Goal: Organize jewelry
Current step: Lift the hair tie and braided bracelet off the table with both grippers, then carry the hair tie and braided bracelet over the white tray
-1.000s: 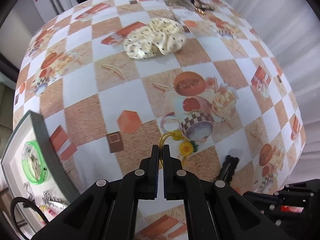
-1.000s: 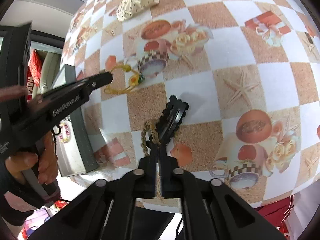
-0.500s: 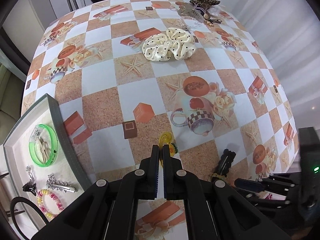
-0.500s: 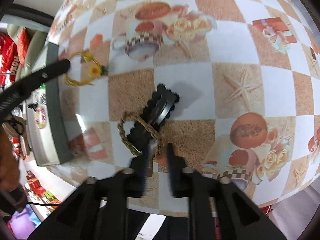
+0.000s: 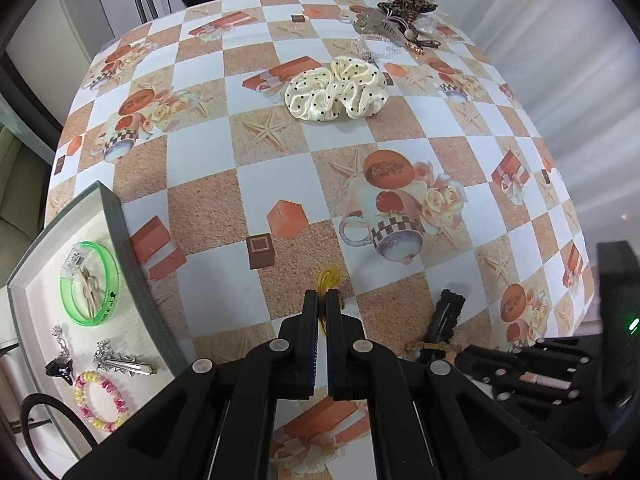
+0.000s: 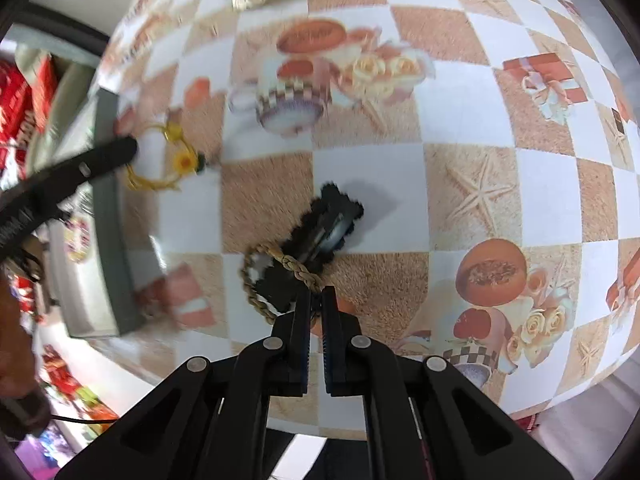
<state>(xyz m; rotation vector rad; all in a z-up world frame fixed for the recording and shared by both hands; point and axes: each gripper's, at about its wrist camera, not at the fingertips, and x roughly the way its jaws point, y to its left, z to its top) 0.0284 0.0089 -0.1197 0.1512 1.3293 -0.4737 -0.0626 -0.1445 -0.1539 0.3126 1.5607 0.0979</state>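
My left gripper point(image 5: 322, 300) is shut on a yellow cord bracelet point(image 5: 329, 278) and holds it above the table; the right wrist view shows the bracelet point(image 6: 160, 168) with its flower charm hanging from the left fingertips point(image 6: 120, 150). My right gripper point(image 6: 316, 298) is shut on a braided rope bracelet point(image 6: 294, 270) that loops around a black hair clip point(image 6: 324, 226). The clip point(image 5: 446, 316) also shows in the left wrist view. The grey jewelry tray point(image 5: 120, 248) at the left holds a green bangle point(image 5: 90, 284), a silver clip point(image 5: 124, 362) and a pink-yellow bead bracelet point(image 5: 100, 404).
A cream dotted scrunchie point(image 5: 338, 90) lies mid-table. A pile of hair accessories point(image 5: 396, 24) sits at the far right edge. The checkered tablecloth point(image 5: 260, 184) covers the table. The tray's wall point(image 6: 108, 216) stands left of the hair clip.
My left gripper has lifted the yellow bracelet off the table and pulled back toward the tray. My right gripper opened briefly, then shut on the rope bracelet at the clip.
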